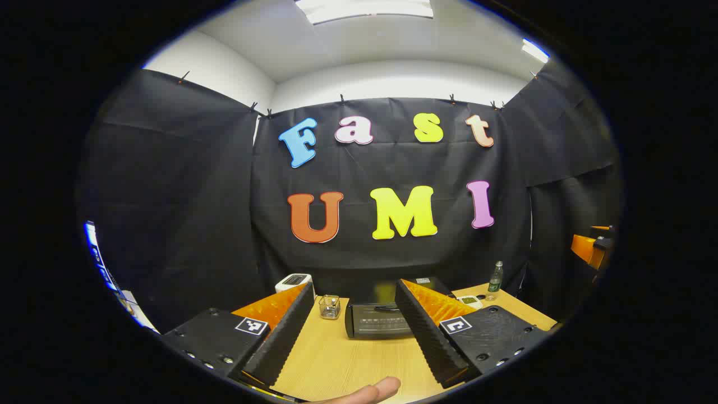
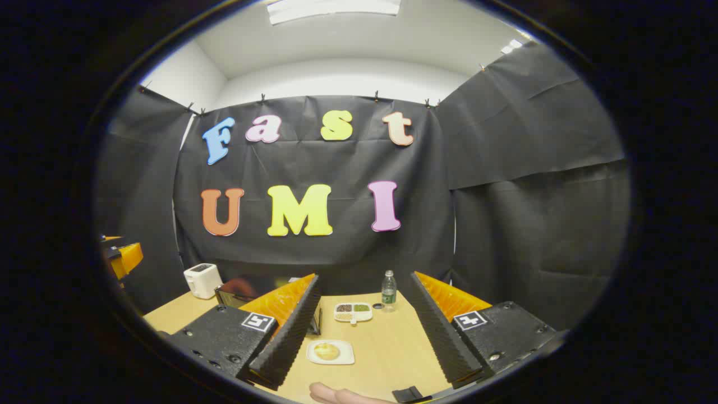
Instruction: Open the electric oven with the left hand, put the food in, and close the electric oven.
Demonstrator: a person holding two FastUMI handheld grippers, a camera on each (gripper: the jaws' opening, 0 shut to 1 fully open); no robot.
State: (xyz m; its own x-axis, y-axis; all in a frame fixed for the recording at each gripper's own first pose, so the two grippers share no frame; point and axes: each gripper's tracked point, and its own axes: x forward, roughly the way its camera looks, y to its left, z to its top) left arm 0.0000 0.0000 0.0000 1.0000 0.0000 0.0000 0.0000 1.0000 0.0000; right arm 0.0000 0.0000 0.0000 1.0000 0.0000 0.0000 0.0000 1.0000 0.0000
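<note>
Hovering above the table (image 1: 336, 359), left tongs (image 1: 354, 331) gape wide, framing the closed electric oven (image 1: 377, 321). Right tongs (image 2: 366, 336) likewise wide, food on a white plate (image 2: 330, 352) between them. No legible labels.

The oven (image 1: 377, 321) is a small black box on the worktop, dead ahead at 12 o'clock in the left gripper view, door shut with its handle across the top. The food (image 2: 326, 351), a yellowish round thing, sits on a white plate (image 2: 331, 353) on the worktop.
</note>
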